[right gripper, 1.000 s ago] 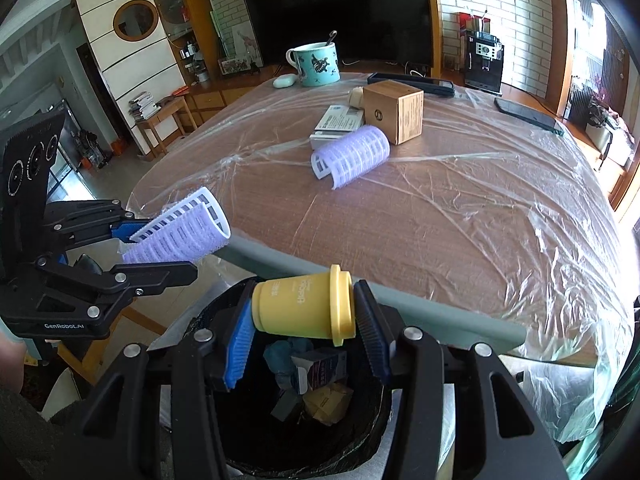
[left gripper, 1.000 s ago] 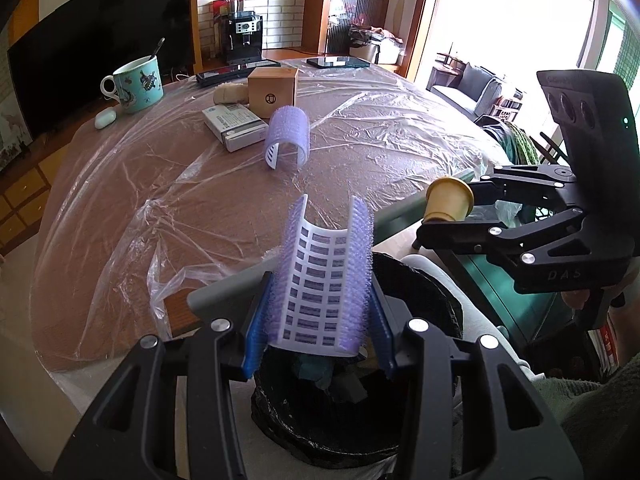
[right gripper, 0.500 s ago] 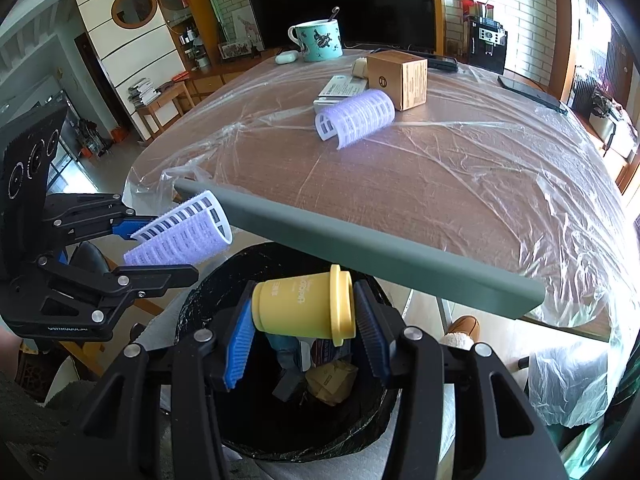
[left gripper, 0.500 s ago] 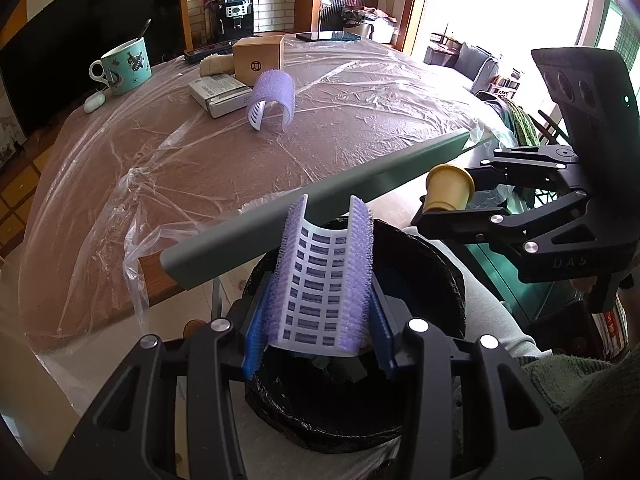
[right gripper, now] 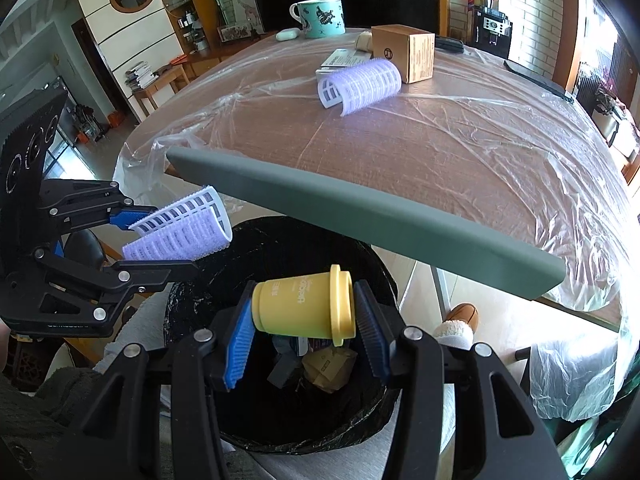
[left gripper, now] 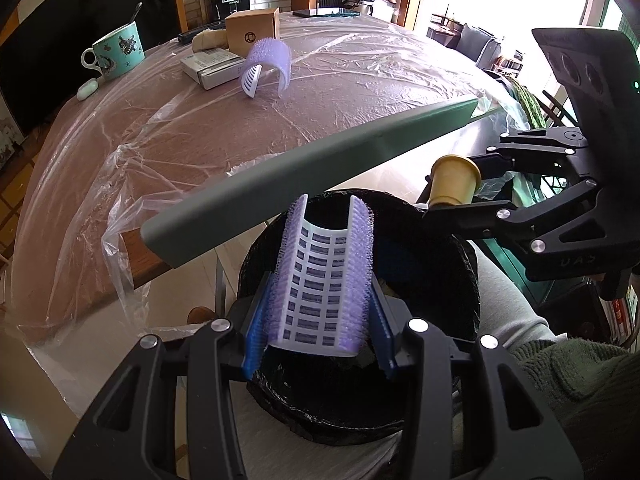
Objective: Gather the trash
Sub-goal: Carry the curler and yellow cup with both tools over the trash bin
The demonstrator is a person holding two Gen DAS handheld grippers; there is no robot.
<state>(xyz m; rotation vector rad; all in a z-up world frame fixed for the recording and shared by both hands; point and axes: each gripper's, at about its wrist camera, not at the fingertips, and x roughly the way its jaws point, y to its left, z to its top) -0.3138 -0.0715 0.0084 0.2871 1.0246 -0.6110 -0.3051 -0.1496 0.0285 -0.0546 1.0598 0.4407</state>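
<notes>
My left gripper [left gripper: 320, 312] is clamped on a purple bristled roller piece [left gripper: 322, 280], its blue pads pressing the two bristly edges, the curved white grid facing up toward me. My right gripper [right gripper: 304, 320] is clamped on a yellow lidded cup [right gripper: 304, 310] lying sideways between the pads, lid toward the right-hand pad. Both grippers hang tilted down over the black-lined trash bin [right gripper: 200, 312], which sits directly beneath and just ahead of my fingertips; crumpled brown paper [right gripper: 330, 366] and other scraps lie at its bottom, under the cup. A grey-green bar [right gripper: 360, 220] crosses just beyond the bin. Farther ahead is the plastic-covered table [right gripper: 460, 144], where a second purple roller piece [right gripper: 360, 84] lies, well apart from both grippers, just beside a cardboard box [right gripper: 404, 54] and a flat white box [left gripper: 212, 68]. A teal mug [right gripper: 318, 18] stands at the far edge.
</notes>
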